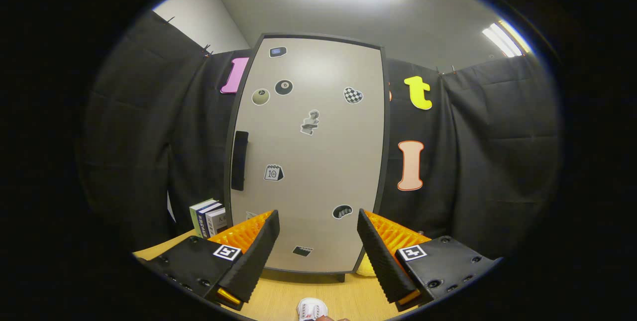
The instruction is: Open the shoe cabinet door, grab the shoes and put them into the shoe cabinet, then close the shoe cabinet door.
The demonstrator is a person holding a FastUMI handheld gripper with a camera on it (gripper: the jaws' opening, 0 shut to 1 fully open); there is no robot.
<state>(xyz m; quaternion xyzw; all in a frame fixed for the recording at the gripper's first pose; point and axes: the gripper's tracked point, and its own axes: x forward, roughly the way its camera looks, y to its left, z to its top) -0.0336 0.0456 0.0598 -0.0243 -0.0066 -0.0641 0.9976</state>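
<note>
The shoe cabinet (308, 157) stands upright on the wooden table (278, 303), its beige door shut and dotted with several stickers. A dark vertical handle (240, 160) sits on the door's left edge. My gripper (317, 221) is open, fingers spread wide in front of the lower part of the door, nothing between them. The toe of a white shoe (312, 308) lies on the table close under the gripper, between the fingers and nearer than the cabinet.
A few upright books (209, 217) stand left of the cabinet by the left finger. Something yellow (366, 266) peeks out at the cabinet's lower right corner. Black cloth walls surround the booth behind and beside the cabinet.
</note>
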